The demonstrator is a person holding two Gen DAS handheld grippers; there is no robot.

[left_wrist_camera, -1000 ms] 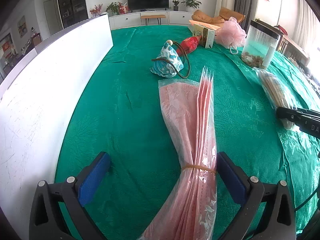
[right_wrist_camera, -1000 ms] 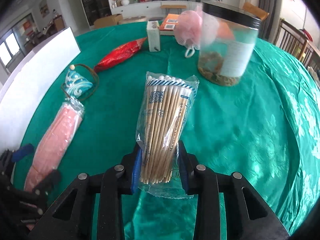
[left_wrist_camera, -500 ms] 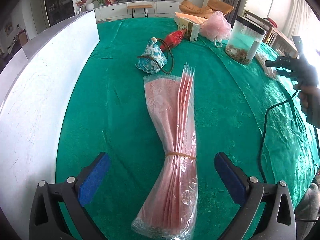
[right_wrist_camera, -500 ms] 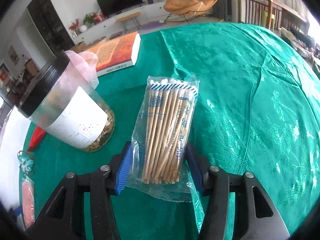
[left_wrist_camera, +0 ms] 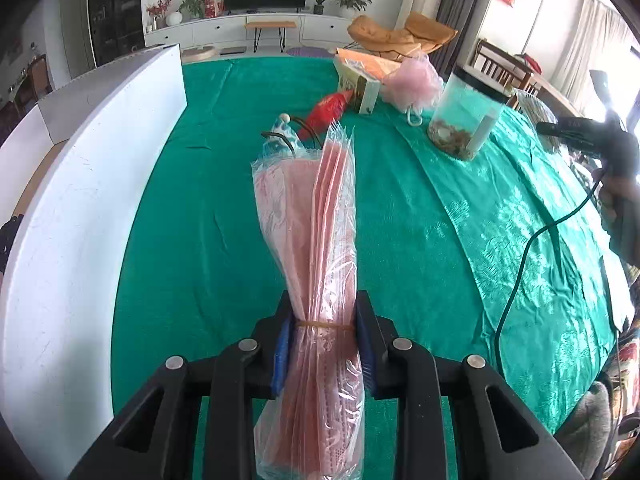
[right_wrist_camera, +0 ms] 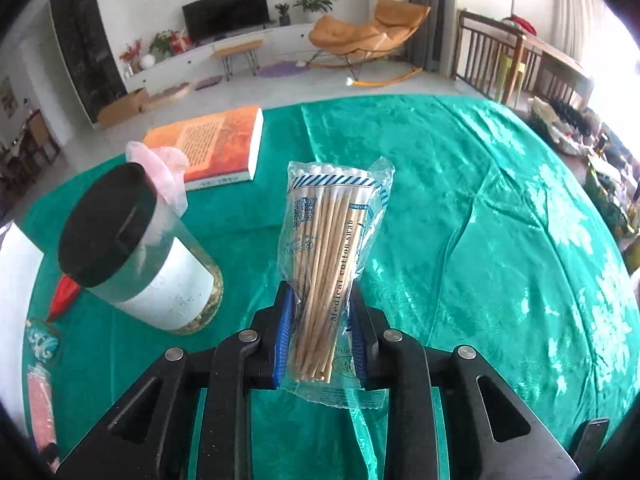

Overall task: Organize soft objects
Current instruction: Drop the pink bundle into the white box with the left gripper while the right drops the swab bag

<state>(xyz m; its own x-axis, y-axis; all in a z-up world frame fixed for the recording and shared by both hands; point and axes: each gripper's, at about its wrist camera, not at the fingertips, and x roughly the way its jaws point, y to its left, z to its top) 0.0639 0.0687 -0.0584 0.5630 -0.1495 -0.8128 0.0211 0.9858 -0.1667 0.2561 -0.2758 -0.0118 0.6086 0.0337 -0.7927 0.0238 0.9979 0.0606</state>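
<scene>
Left gripper [left_wrist_camera: 324, 332]: its jaws have just been closing and now pinch the pink mask bundle [left_wrist_camera: 316, 240] at its rubber band.
Mask bundle: in a clear bag, fanning up and away from the jaws over the green tablecloth [left_wrist_camera: 420, 208].
Left of it: a white board [left_wrist_camera: 80, 200].
Right gripper [right_wrist_camera: 320, 336]: its jaws have just been closing and squeeze the cotton swab packet [right_wrist_camera: 332, 256] near its lower end.
Swab packet: upright, above the cloth.
Left of this claw: clear jar [right_wrist_camera: 144, 256], black lid.
Beyond: orange book [right_wrist_camera: 216, 144].
</scene>
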